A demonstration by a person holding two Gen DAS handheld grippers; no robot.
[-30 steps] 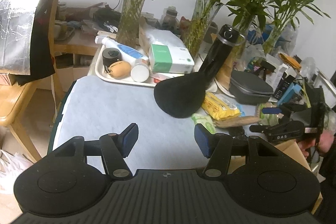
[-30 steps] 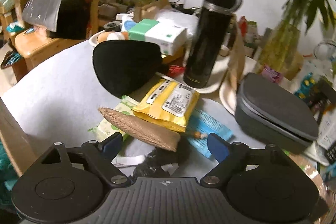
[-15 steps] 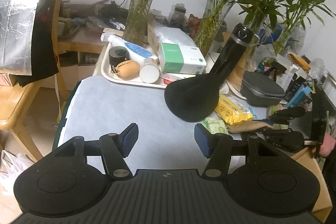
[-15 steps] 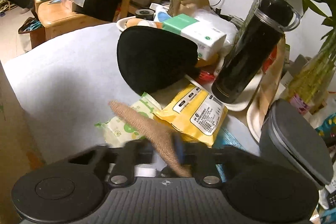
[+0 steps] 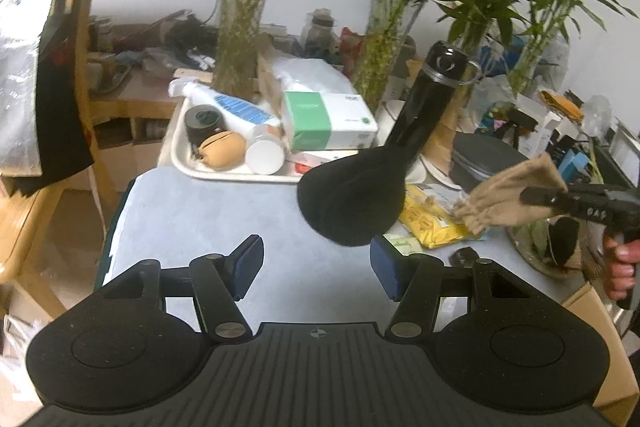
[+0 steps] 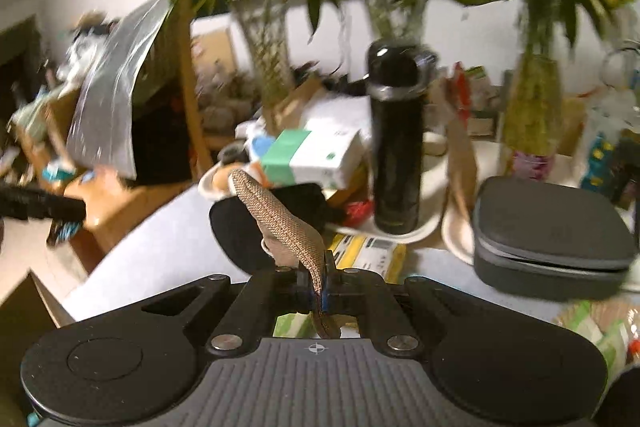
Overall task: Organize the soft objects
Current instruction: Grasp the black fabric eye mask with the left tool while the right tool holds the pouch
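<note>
Tan woven pouch (image 6: 286, 227) (coarse, burlap-like, limp and folded) is pinched at one edge by the right gripper (image 6: 318, 291), whose jaws are fully closed on it. It is held clear of the table (image 5: 192, 219), above the yellow packet (image 5: 430, 219) and right of the black rounded cushion (image 5: 352, 203). The left gripper (image 5: 316, 267) is held about half open with nothing between its pads, over the near part of the table.

Three vases (image 5: 240, 27), one flask (image 5: 424, 111)
</note>
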